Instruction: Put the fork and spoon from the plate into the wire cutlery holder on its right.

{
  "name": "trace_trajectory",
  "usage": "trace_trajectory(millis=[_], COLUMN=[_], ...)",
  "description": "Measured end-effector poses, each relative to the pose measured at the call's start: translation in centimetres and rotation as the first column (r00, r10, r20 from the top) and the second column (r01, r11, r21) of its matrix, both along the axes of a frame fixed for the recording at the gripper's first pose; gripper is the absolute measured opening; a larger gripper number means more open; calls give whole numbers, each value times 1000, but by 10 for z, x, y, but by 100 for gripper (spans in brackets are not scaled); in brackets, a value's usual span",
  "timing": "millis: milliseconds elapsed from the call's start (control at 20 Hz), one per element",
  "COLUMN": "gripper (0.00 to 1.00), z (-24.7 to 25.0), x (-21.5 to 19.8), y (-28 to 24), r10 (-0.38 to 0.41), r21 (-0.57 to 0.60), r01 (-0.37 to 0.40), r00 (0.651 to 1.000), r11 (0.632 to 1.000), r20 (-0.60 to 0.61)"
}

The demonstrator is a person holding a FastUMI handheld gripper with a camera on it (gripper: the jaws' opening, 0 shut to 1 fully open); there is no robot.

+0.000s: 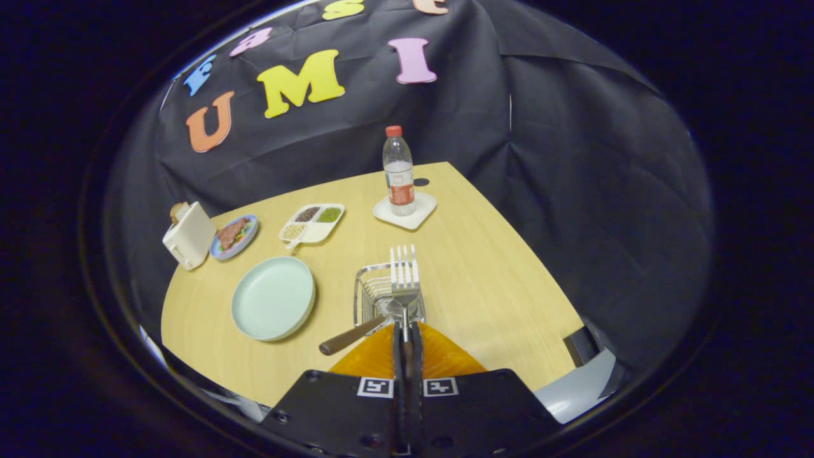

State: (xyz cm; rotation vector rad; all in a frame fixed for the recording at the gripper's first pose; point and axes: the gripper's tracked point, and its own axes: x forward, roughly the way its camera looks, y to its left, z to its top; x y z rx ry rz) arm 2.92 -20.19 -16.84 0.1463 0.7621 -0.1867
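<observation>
Between the closed fingers of the tool [406,337] stood the silver metal fork [404,280], gripped by its neck, tines up, long axis running straight ahead. Directly below and just beyond sat the square wire cutlery holder [367,294], a brown-handled utensil [351,337], probably the spoon, already leaning out of it. Left of the holder lay the pale green round plate [272,298] on the wooden desk [496,286].

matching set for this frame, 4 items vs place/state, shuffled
Things:
1. fork
2. wooden-handled utensil
3. pale green plate
4. water bottle

Places/states:
A. empty, left of the wire cutlery holder
B. clamped in the tool, tines pointing away over the holder
C. upright on a white coaster
D. leaning out of the holder, handle toward the plate

Pairs: 1-B, 2-D, 3-A, 4-C
</observation>
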Motion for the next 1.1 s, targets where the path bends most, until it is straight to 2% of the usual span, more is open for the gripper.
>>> trace_trajectory(millis=[300, 450, 550, 650, 800, 1050, 1100], gripper=[5, 1, 18, 26, 46, 61, 68], z=[-1, 8, 12, 15, 23, 50, 56], x=[6, 11, 13, 14, 13, 9, 7], y=[7, 11, 7, 7, 6, 16, 18], r10=[21, 20, 11, 9, 5, 11, 6], r21=[4, 32, 27, 21, -9, -47, -52], r01=[-21, -22, -14, -11, -4, 2, 10], r00=[1000, 998, 997, 995, 990, 963, 955], r11=[1000, 999, 1000, 1000, 1000, 999, 999], r20=[11, 55, 77, 98, 139, 268, 298])
